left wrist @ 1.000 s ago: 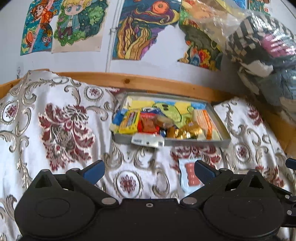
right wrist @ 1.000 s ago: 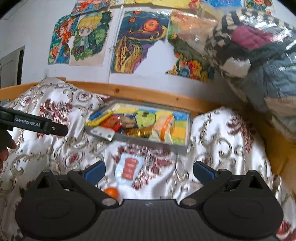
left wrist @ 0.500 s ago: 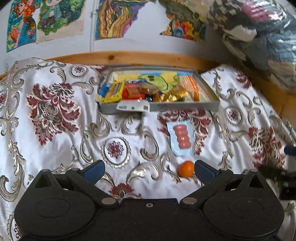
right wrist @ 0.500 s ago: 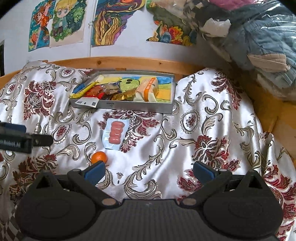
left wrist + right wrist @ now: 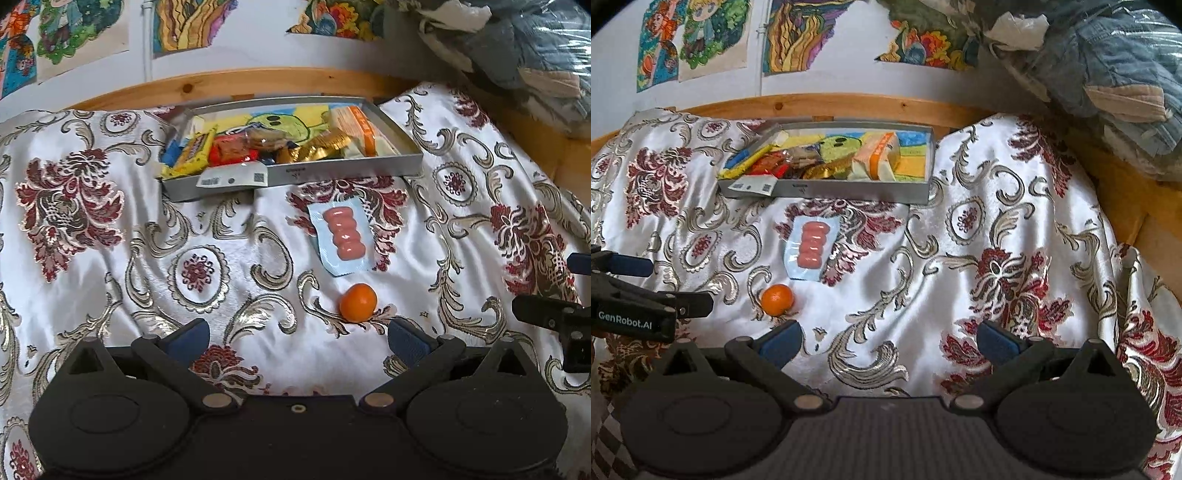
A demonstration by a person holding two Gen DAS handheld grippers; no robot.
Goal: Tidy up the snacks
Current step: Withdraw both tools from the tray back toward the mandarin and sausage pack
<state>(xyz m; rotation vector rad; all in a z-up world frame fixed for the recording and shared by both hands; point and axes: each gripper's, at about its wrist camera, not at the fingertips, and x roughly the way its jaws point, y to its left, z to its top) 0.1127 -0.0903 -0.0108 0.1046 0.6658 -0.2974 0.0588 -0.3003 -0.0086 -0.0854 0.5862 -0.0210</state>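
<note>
A grey tray [image 5: 343,170] [image 5: 849,192] full of several wrapped snacks rests at the far side of the patterned cloth. In front of it lies a pale blue packet of pink sausages [image 5: 342,236] [image 5: 811,246]. Nearer still sits a small orange fruit [image 5: 358,302] [image 5: 777,299]. My left gripper [image 5: 297,338] is open, with the orange just beyond its right finger. My right gripper [image 5: 890,338] is open and holds nothing, the orange lying beyond its left finger. Each gripper shows at the edge of the other's view.
A white cloth with red and gold floral pattern [image 5: 221,266] covers the surface. A wooden rail [image 5: 258,79] runs behind the tray, under a wall with colourful drawings [image 5: 790,33]. Bagged clothes [image 5: 1100,55] are piled at the back right.
Both grippers have pulled back and tilted down, so the tray looks farther off. The sausage packet and the orange have come fully into view. Both stay open.
</note>
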